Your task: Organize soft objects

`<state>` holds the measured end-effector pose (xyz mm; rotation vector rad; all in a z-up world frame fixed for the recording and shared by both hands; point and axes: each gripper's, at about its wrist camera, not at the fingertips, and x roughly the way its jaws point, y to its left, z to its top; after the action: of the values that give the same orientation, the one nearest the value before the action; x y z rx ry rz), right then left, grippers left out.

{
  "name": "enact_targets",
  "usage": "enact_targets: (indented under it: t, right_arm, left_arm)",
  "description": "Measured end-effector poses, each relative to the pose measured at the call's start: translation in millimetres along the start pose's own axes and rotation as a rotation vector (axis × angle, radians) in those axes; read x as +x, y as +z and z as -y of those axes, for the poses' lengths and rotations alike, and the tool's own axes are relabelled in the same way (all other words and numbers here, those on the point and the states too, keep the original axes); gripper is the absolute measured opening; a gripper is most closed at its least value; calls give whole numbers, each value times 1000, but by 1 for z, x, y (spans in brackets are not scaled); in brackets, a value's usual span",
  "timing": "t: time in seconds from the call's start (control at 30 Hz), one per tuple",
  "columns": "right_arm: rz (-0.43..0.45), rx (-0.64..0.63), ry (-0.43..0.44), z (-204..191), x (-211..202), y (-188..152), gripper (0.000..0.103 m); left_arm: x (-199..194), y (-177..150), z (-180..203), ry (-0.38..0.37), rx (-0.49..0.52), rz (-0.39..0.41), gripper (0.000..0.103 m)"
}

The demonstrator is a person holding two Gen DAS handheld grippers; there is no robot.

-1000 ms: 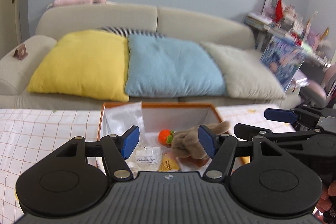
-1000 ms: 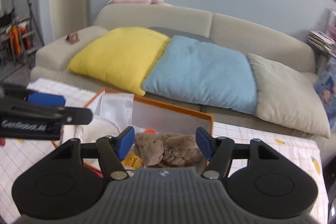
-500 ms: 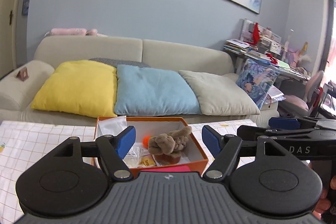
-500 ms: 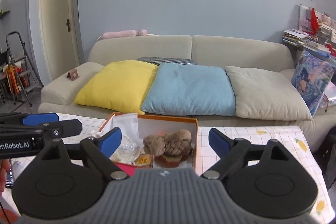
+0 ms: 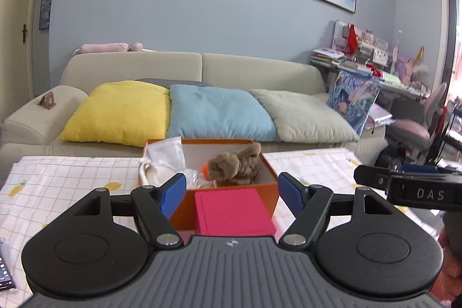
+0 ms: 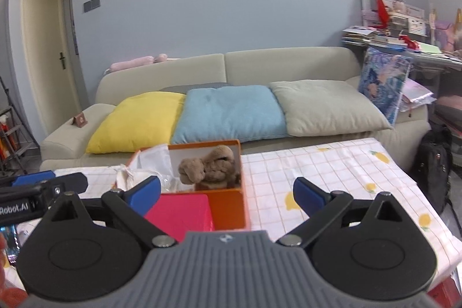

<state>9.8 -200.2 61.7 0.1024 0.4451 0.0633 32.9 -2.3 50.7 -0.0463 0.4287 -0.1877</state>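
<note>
An orange box (image 5: 270, 168) stands on the checked tablecloth. A brown plush toy (image 5: 234, 166) (image 6: 208, 168) lies in it beside a small orange knitted toy (image 5: 205, 171) and crumpled clear bags (image 5: 166, 152). A pink flat box (image 5: 232, 211) (image 6: 179, 211) lies against the orange box's near wall. My left gripper (image 5: 232, 192) hovers short of the box, jaws opening, nothing pressed between them. My right gripper (image 6: 228, 194) is also back from the box, jaws opening wide and holding nothing. Each gripper shows at the edge of the other's view.
Behind the table (image 6: 332, 172) is a beige sofa (image 5: 202, 68) with yellow (image 5: 118, 108), blue (image 5: 219, 111) and grey (image 5: 303, 117) cushions. A cluttered desk (image 5: 375, 71), a pink chair (image 5: 410, 132) and a black backpack (image 6: 433, 166) stand at the right. A phone (image 5: 4, 273) lies at the table's left edge.
Both grippers have drawn back from over the orange box and their jaws have widened. The brown plush stays in the box. The pink box has come into view.
</note>
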Motion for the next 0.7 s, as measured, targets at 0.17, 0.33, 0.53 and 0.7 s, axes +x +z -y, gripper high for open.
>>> enact_targets:
  t: [0.17,0.33,0.53,0.7]
  right_arm:
    - [10,40,-29,2,-5,-17,98]
    - [-38,-1,-22,-5,8,-29,100]
    - [-130,-39,-20,-9,25,-45,100]
    - [-176,-44,-31,-6,34,-53,100]
  left_arm:
    - [-7,-14,6,63,33,-2,90]
    - [0,-23,5,116,32,-29,90]
    - [19,-41,-5,125,-39,-146,96]
    - [28,-52,-5,149,-38,-205,96]
